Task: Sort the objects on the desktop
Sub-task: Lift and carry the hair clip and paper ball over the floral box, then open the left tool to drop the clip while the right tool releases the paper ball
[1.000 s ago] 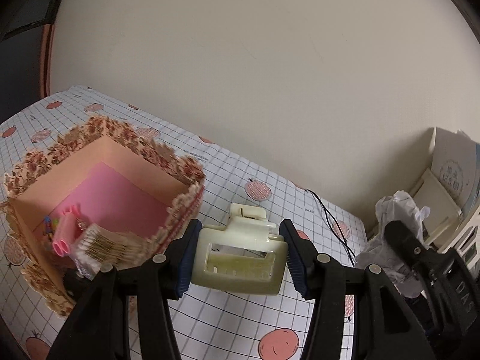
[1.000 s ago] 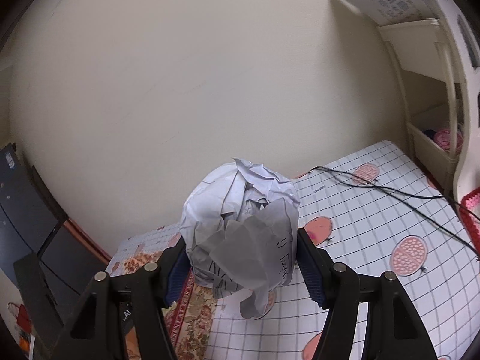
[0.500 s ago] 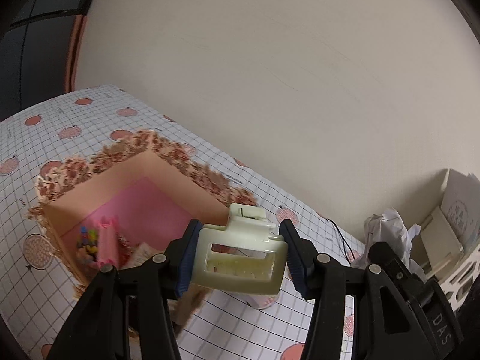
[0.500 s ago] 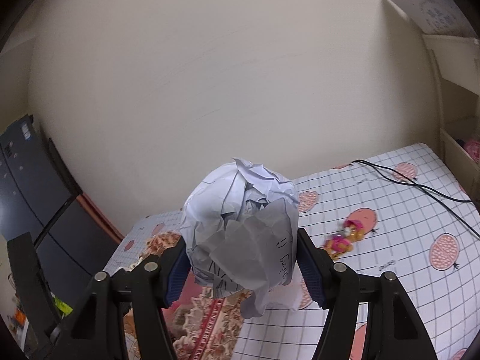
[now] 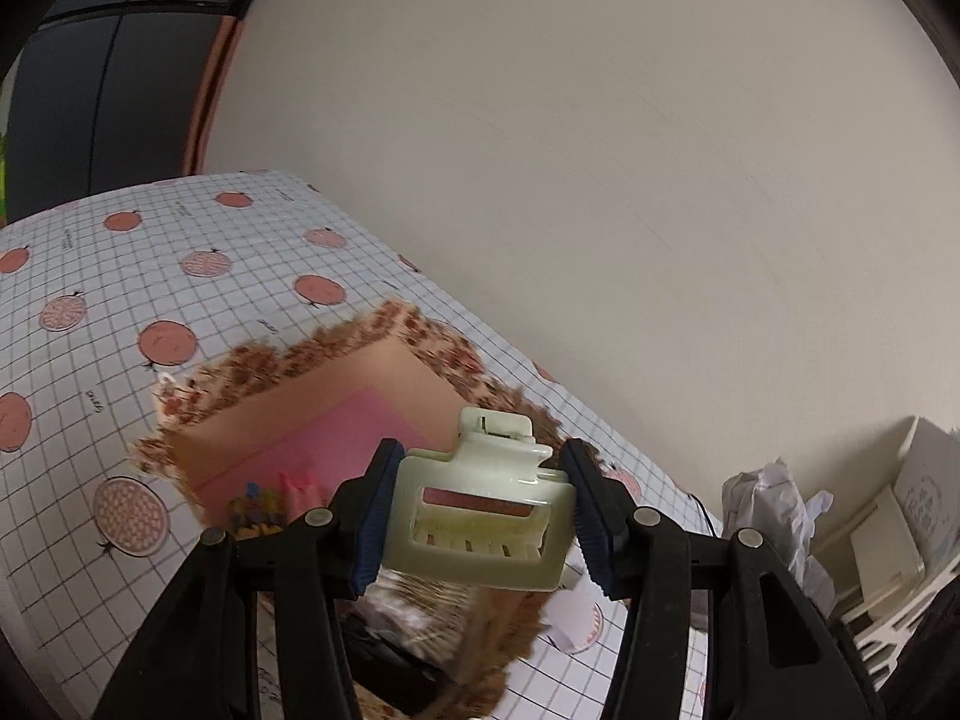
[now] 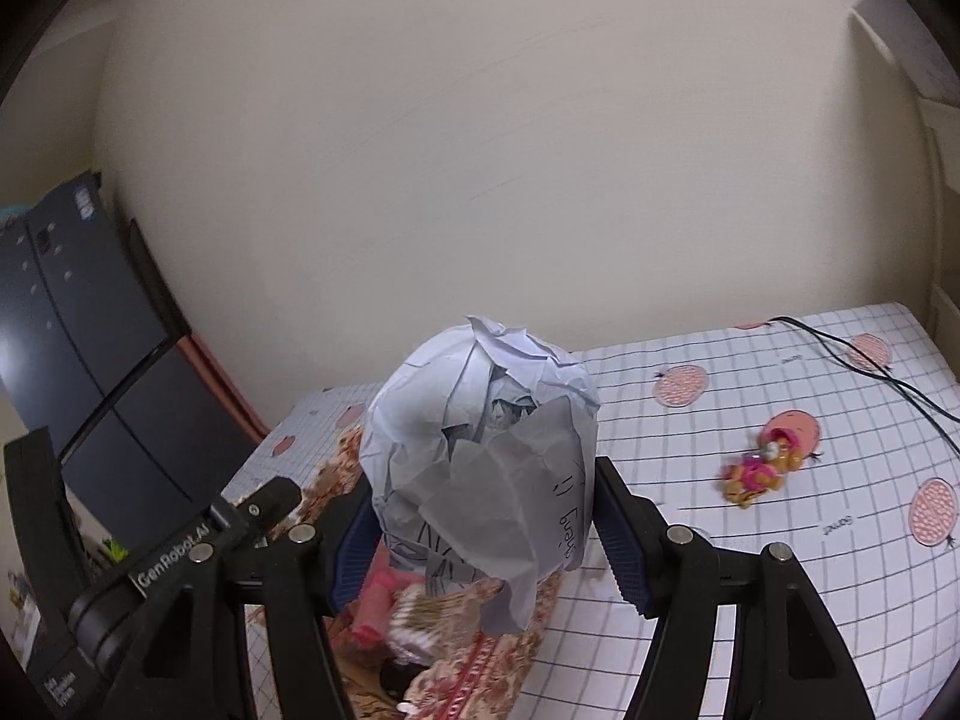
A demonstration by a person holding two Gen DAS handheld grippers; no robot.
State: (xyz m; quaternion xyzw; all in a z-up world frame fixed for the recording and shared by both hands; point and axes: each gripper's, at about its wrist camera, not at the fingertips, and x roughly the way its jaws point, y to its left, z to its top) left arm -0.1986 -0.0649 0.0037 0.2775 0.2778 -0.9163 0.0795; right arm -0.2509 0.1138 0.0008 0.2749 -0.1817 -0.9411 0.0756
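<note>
Left wrist view: left gripper [image 5: 477, 519] clamped on a pale cream hair claw clip [image 5: 480, 525], blue pads pressed against both its ends, clip held above the table. Behind and under the clip sits an open box with a floral-patterned rim [image 5: 336, 348], peach walls and a pink floor; small colourful items [image 5: 255, 507] lie in its near corner, too blurred to identify. Box stands on a checked tablecloth with red fruit prints [image 5: 168, 276]. At right edge of the same view, a crumpled paper ball [image 5: 768, 498] carried by the other tool, white shelving [image 5: 900, 516] behind it.

Right wrist view: right gripper [image 6: 480, 516] closed on the crumpled paper ball [image 6: 480, 450], pads against both sides, handwriting visible on the paper. Ball held over the floral box [image 6: 456, 672], whose contents show just below it. A small pink-and-orange trinket [image 6: 759, 468] lies on the tablecloth [image 6: 780, 540] well to the right; black cable [image 6: 864, 366] runs near the far edge. The left tool's black body [image 6: 198, 546] shows at lower left
</note>
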